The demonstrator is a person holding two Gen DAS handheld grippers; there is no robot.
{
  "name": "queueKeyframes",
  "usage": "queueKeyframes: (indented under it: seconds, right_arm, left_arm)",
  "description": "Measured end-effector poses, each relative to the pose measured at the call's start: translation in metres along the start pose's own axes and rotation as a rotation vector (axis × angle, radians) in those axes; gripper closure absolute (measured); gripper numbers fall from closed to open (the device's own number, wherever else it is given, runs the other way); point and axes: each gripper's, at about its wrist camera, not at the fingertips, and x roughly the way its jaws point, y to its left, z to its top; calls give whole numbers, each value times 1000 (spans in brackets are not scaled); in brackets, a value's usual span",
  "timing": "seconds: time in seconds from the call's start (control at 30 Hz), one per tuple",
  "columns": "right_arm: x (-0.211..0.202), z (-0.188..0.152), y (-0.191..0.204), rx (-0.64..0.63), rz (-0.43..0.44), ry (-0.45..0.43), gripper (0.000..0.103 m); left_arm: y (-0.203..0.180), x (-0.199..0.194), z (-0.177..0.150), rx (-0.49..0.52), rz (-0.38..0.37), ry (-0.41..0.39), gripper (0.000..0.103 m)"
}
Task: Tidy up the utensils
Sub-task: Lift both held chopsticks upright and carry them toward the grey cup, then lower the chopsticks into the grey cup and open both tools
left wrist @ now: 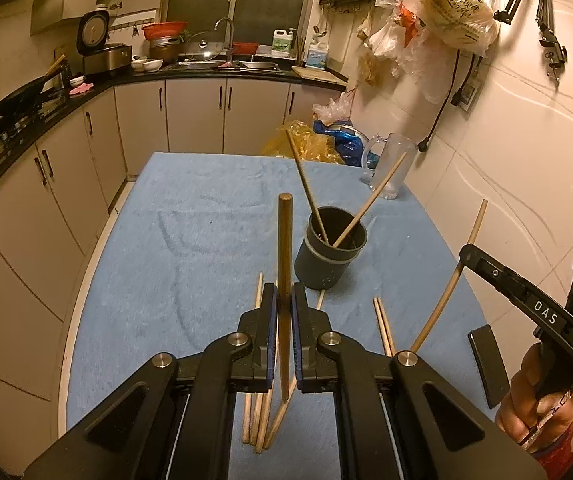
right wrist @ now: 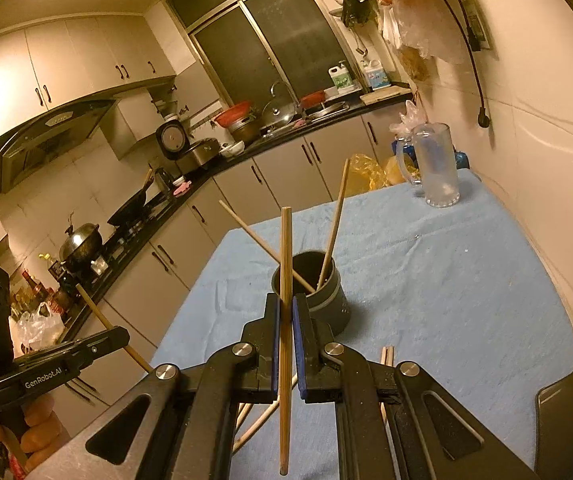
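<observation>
A dark round utensil cup (left wrist: 328,256) stands on the blue cloth (left wrist: 190,248) with two chopsticks (left wrist: 306,188) leaning in it; it also shows in the right wrist view (right wrist: 326,300). My left gripper (left wrist: 284,300) is shut on a dark wooden chopstick (left wrist: 285,248), held upright just left of the cup. My right gripper (right wrist: 285,316) is shut on a lighter chopstick (right wrist: 285,280), held upright in front of the cup. Several loose chopsticks (left wrist: 260,420) lie on the cloth under the left gripper, and two more (left wrist: 382,326) lie to its right.
A clear glass mug (right wrist: 436,168) stands at the table's far right corner. A dark phone (left wrist: 488,364) lies near the right edge. Plastic bags (left wrist: 306,144) sit beyond the far edge. Kitchen counters (left wrist: 26,120) run along the left and back. A wall (left wrist: 526,160) is at the right.
</observation>
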Motion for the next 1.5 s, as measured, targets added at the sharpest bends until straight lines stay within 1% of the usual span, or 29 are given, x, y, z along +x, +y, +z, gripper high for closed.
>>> queueKeyframes:
  seconds: [0.37, 0.6, 0.97, 1.1, 1.27, 1.37, 1.5]
  right_arm:
    - [-7, 19, -4, 16, -1, -34, 96]
    - [-10, 34, -4, 19, 1, -63, 96]
    - [-3, 71, -9, 58, -12, -117, 96]
    - [1, 88, -9, 66, -16, -143, 96]
    - [8, 107, -13, 87, -34, -182, 96]
    - [16, 119, -16, 104, -51, -208, 96]
    - [33, 127, -21, 108, -93, -235, 96]
  left_arm:
    - [-13, -2, 21, 19, -19, -14, 97]
    - [-25, -5, 39, 28, -27, -40, 97]
    - [-35, -2, 87, 31, -33, -86, 97]
    - [-34, -2, 107, 22, -41, -116, 97]
    - [-36, 6, 130, -2, -56, -141, 97]
    - [-41, 18, 141, -11, -57, -157, 97]
    - [-45, 40, 146, -17, -59, -155, 97]
